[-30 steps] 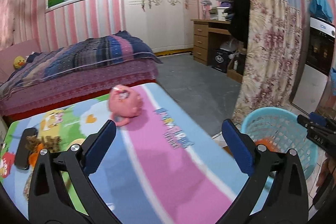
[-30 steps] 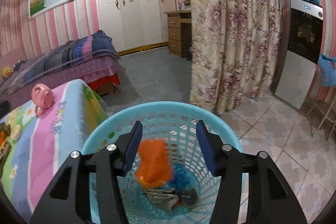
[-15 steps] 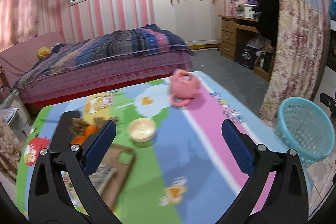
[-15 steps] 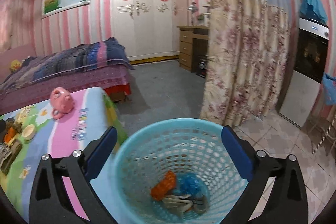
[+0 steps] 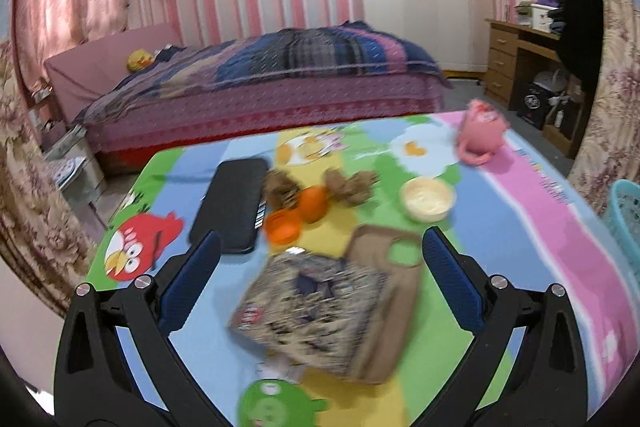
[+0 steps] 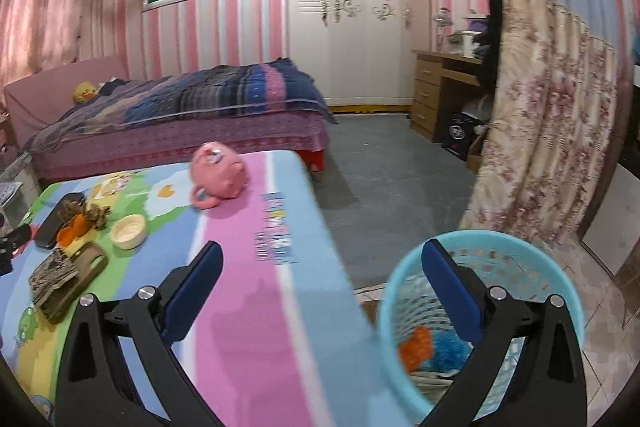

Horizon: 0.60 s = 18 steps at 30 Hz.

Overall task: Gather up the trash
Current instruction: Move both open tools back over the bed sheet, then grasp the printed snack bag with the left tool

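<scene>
left gripper (image 5: 320,259) has its jaws spread wide with nothing in them, hanging right over a crumpled patterned wrapper (image 5: 312,311) on the cartoon tablecloth (image 5: 540,251) (blurry, so no telling what it is). past it sit an orange lid (image 5: 282,225), an orange (image 5: 314,203), brown scraps (image 5: 352,183), a cream bowl (image 5: 428,198) and a black case (image 5: 236,203). right gripper (image 6: 320,267) is also spread and empty, straddling the table edge and the blue basket (image 6: 560,291), which holds an orange piece (image 6: 416,345). pink teapot (image 6: 220,175) sits farther back.

Both wrist views face the bed (image 5: 280,75) across the table (image 6: 256,299), sharing the pink toy (image 5: 482,135).
</scene>
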Motion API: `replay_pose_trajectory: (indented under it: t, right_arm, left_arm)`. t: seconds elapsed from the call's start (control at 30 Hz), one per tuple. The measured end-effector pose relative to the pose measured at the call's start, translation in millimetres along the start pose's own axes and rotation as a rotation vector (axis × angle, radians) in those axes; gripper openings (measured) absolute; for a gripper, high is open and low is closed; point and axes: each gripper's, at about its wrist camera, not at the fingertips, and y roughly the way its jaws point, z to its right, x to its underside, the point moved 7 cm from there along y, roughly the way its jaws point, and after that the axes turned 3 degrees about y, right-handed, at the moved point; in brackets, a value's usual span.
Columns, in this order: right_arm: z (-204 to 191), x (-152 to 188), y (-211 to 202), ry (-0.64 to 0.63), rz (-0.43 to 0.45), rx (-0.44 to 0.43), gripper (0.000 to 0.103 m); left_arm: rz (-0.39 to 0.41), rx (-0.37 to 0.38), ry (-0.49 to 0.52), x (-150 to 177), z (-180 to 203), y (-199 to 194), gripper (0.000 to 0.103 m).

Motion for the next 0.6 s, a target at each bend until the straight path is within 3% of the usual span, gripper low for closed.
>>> replay_pose_trajectory:
  t: [0.23, 0.37, 0.53, 0.6]
  right_arm:
    - [-41, 9, 8, -0.074, -0.023, 0.0, 0.098]
    - [-52, 13, 14, -0.109, -0.043, 0.004, 0.098]
    - [-54, 18, 17, -0.115, -0.059, 0.006, 0.098]
    - [-55, 19, 16, -0.113, -0.059, 0.008, 0.098]
  left_arm:
    - [-0.135, -0.006, -0.062, 34, -50, 44, 0.097]
    - [-0.2, 0.022, -0.066, 50, -56, 62, 0.097]
    - [-0.265, 0.104, -0.096, 64, -47, 75, 0.094]
    - [-0.285, 0.195, -0.138, 64, -40, 76, 0.082]
